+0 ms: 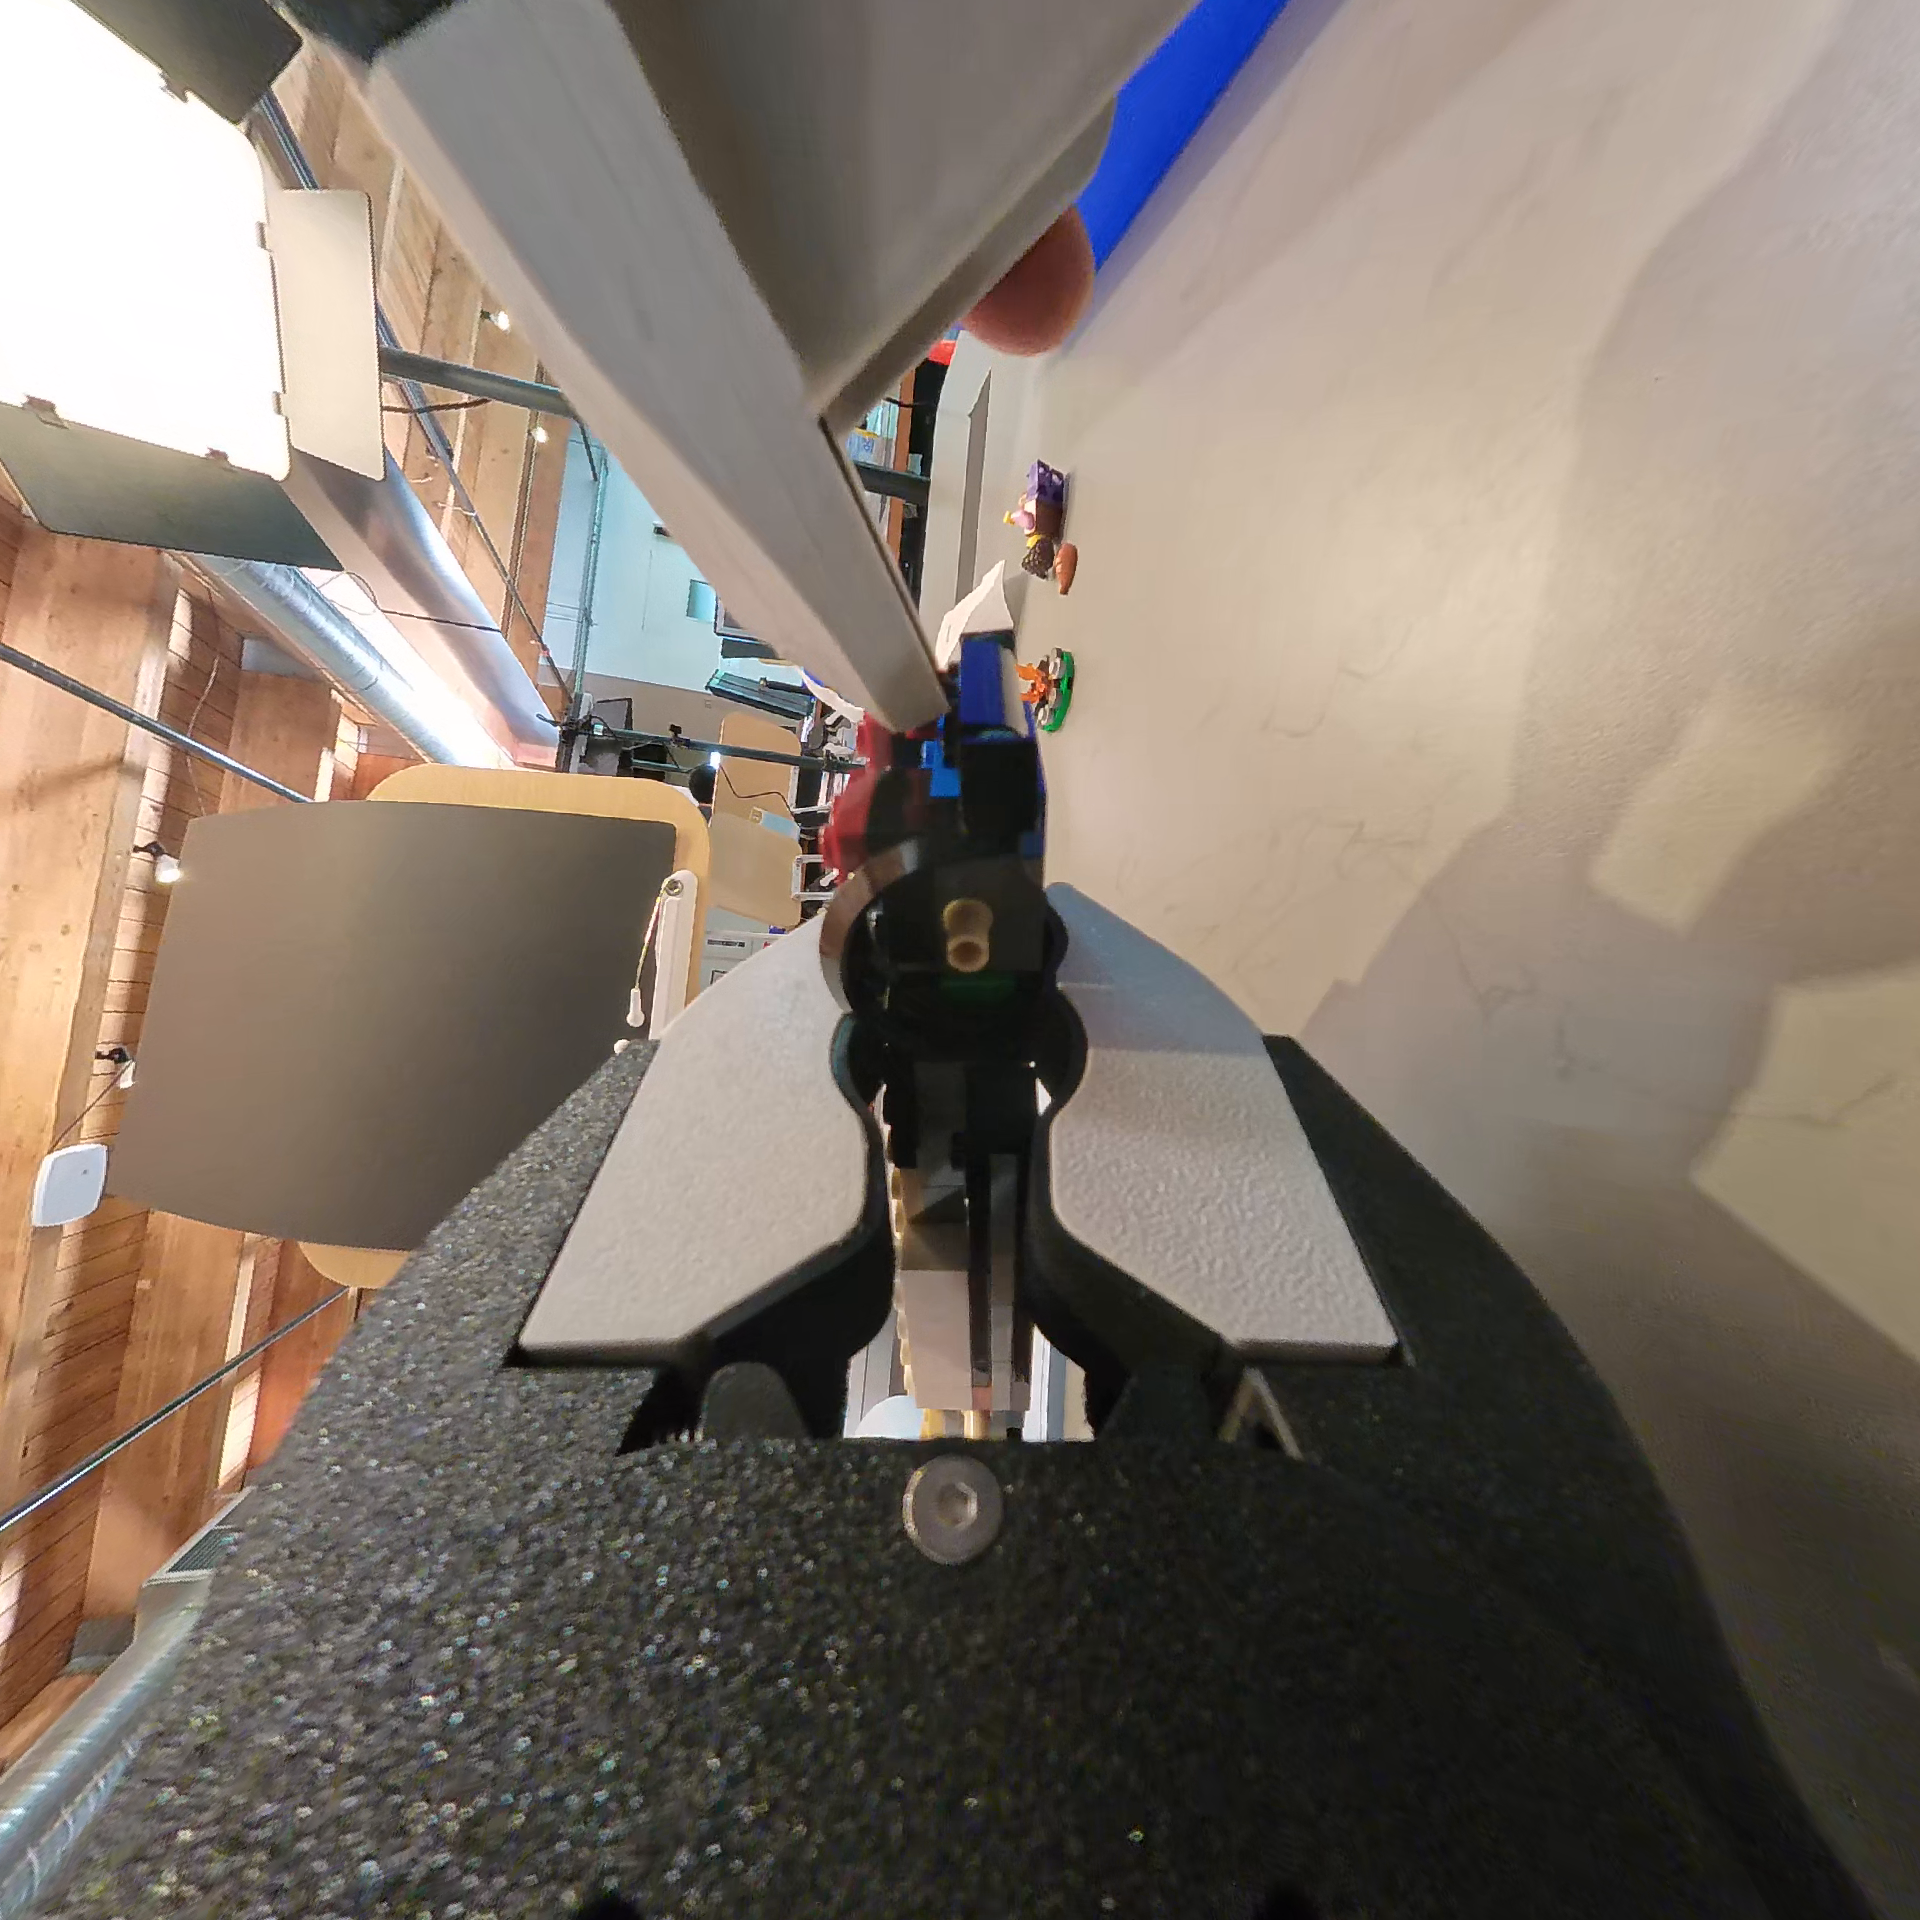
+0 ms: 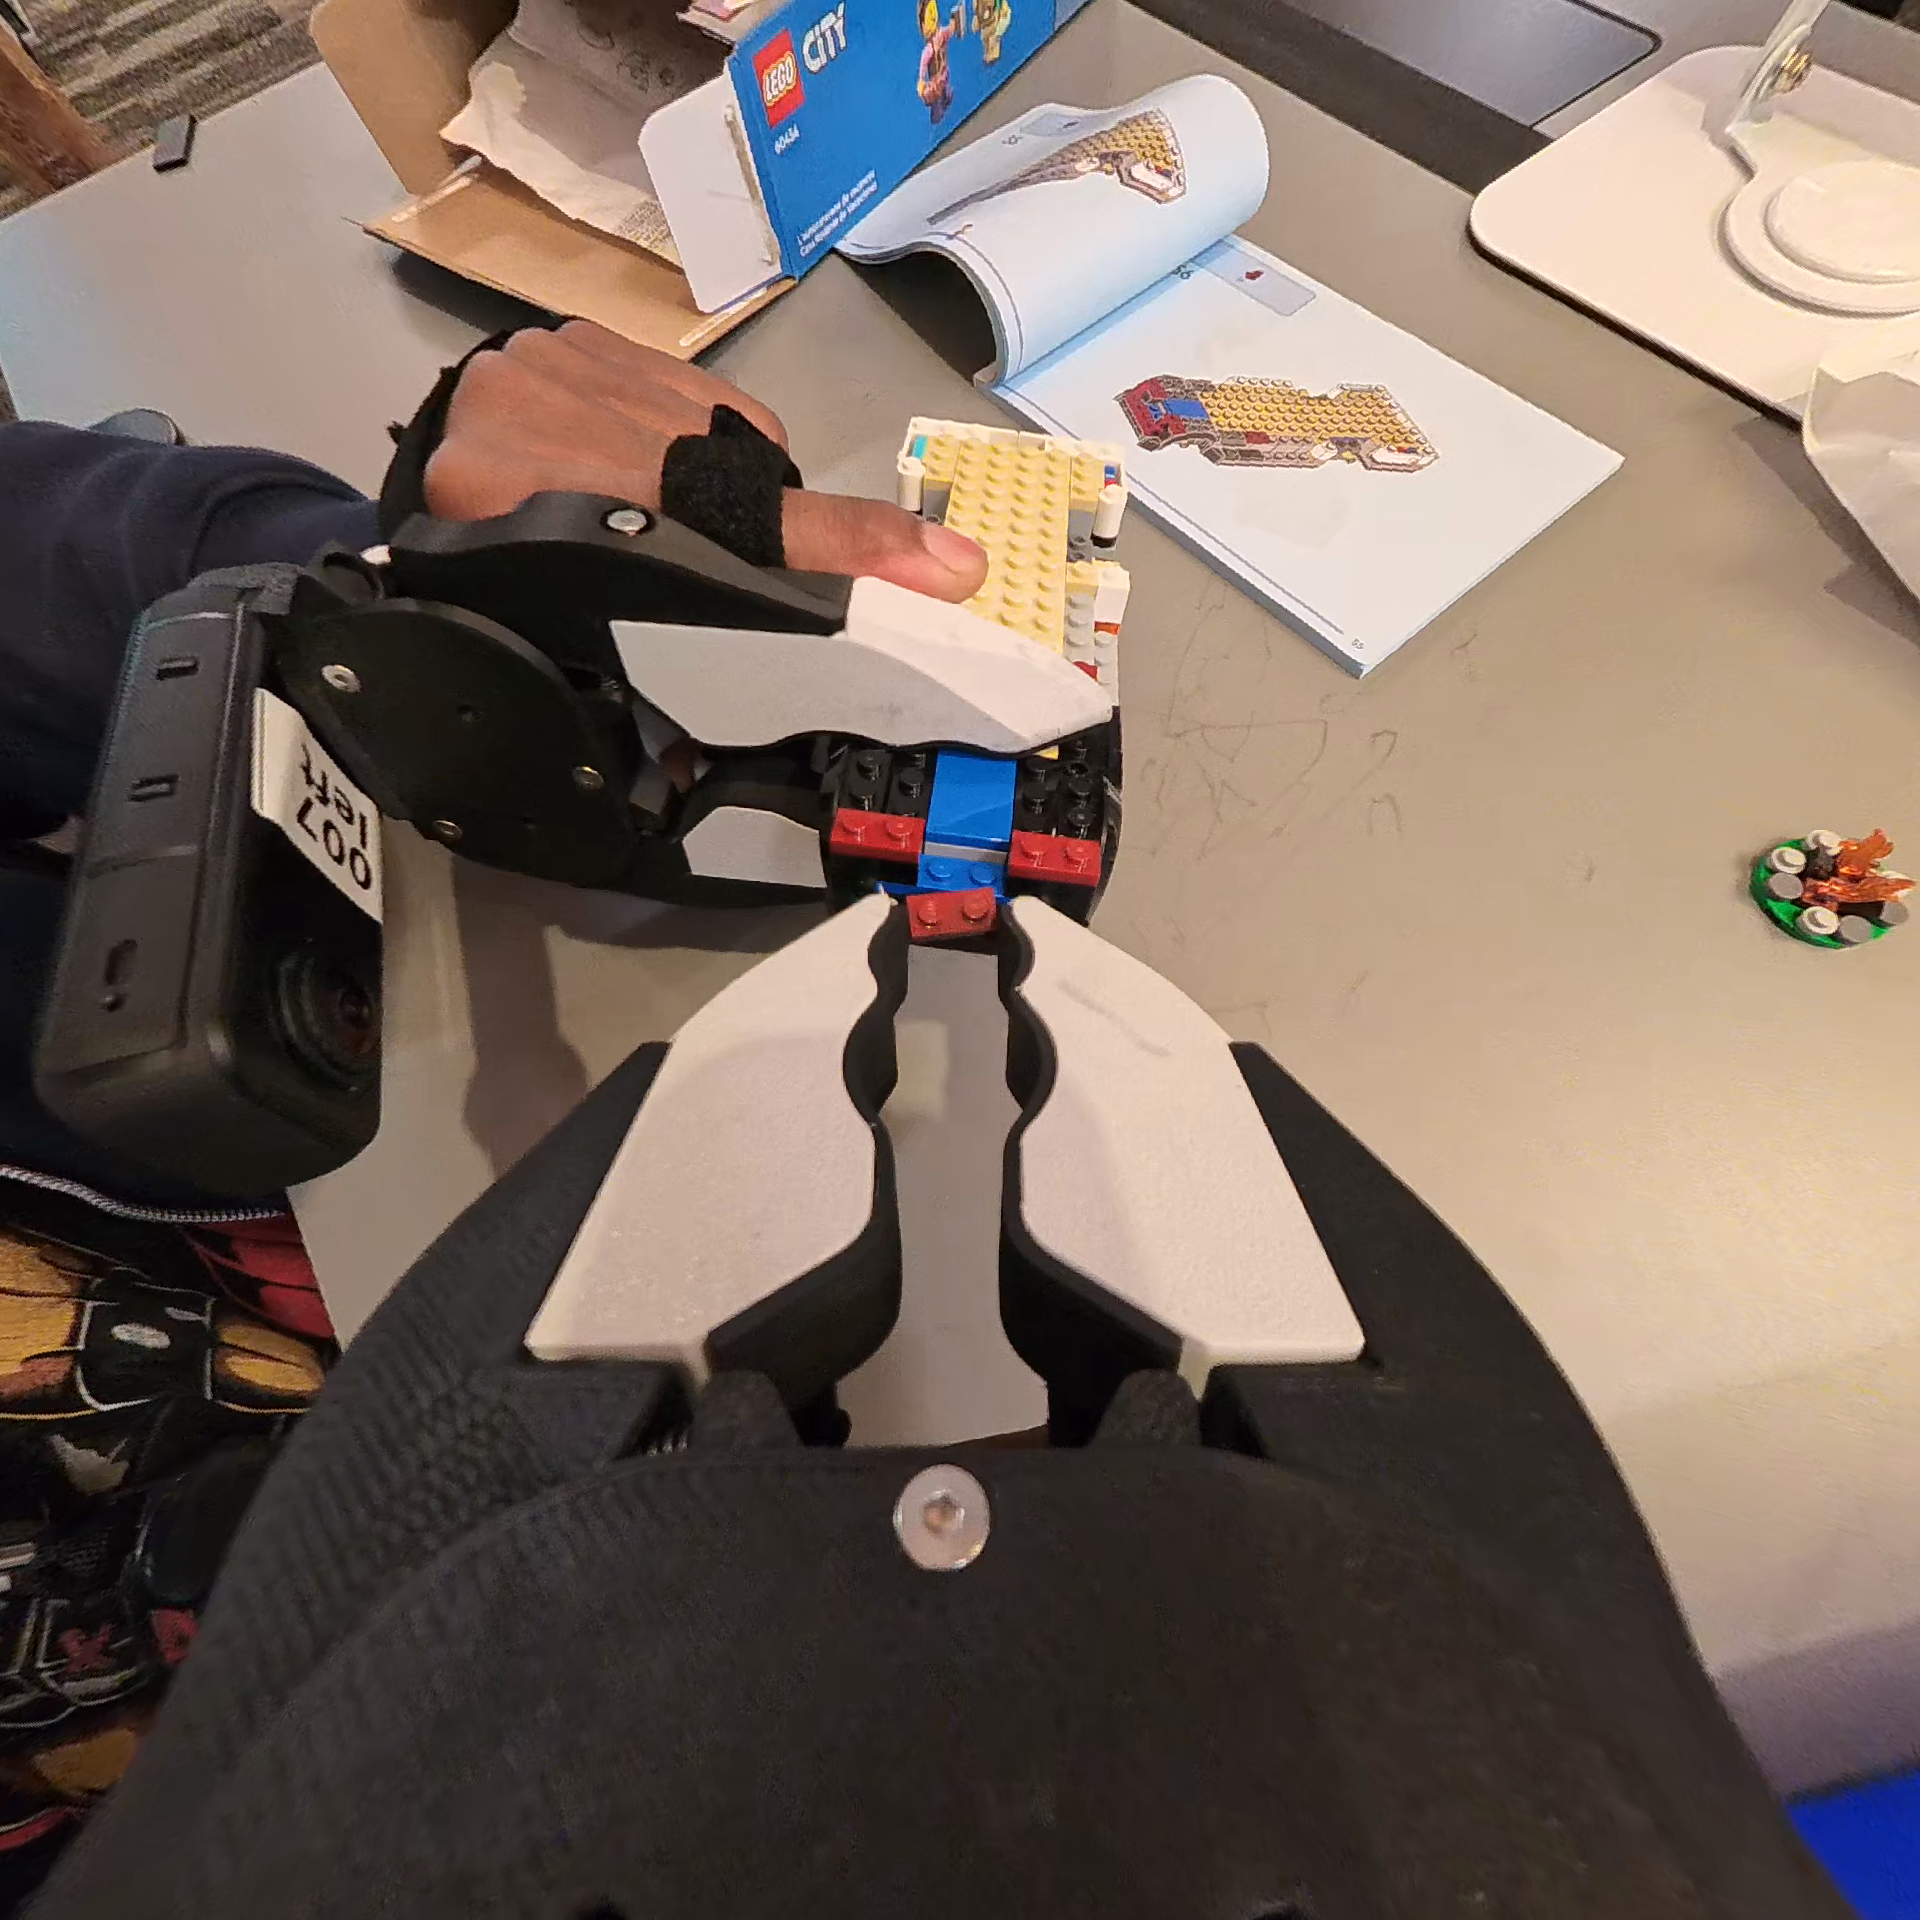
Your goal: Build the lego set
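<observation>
A brick model with a tan studded deck (image 2: 1013, 520) and a black, blue and red end (image 2: 971, 805) is held just above the grey table (image 2: 1403, 935). My left gripper (image 1: 951, 935) is shut on the model's black end (image 1: 982, 821). In the right wrist view its upper finger (image 2: 883, 675) lies across the model, and a person's finger (image 2: 883, 545) rests on the deck. My right gripper (image 2: 948, 927) is shut on a small red two-stud plate (image 2: 951, 914), held against the model's blue end. One of its fingers (image 1: 727, 364) crosses the left wrist view.
An open instruction booklet (image 2: 1247, 436), a blue box (image 2: 831, 114) and torn cardboard (image 2: 499, 218) lie behind the model. A small green round piece with an orange flame (image 2: 1829, 883) sits to the right. A white tray (image 2: 1621, 239) is at the far right.
</observation>
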`<state>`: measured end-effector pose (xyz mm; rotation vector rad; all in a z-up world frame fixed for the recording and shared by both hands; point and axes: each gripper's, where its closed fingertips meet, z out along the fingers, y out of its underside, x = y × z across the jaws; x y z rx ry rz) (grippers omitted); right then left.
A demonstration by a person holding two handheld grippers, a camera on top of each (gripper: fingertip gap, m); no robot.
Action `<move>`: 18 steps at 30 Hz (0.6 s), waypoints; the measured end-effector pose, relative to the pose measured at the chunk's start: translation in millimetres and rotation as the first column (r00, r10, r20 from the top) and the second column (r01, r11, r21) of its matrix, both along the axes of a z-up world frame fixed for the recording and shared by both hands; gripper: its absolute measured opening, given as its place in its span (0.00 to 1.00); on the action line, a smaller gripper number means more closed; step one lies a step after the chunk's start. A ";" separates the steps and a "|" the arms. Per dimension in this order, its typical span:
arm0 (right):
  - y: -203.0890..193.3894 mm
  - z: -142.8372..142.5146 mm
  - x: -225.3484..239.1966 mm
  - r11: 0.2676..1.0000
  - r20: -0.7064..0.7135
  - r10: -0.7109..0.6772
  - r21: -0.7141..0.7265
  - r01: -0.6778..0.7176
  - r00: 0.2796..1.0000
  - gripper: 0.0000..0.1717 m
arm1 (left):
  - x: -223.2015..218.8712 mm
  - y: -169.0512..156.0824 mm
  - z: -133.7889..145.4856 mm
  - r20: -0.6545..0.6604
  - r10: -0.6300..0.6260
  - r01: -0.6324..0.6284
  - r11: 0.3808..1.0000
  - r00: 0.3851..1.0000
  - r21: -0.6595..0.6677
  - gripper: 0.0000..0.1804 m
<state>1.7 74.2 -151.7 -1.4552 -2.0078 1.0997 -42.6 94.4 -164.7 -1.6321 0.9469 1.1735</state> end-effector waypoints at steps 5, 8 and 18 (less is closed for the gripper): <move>-0.1 0.4 -0.7 1.000 -0.006 -0.003 -0.009 0.003 1.000 0.09 | 0.4 0.1 1.4 0.001 -0.003 0.003 1.000 1.000 0.003 0.14; 0.1 0.1 -0.3 1.000 -0.004 -0.007 -0.008 0.006 1.000 0.09 | -0.5 1.8 -0.9 0.010 -0.005 0.005 1.000 1.000 0.004 0.14; -2.6 0.8 0.2 1.000 -0.008 -0.001 -0.015 0.001 1.000 0.11 | -2.3 2.0 0.7 0.015 -0.004 0.004 1.000 1.000 0.005 0.14</move>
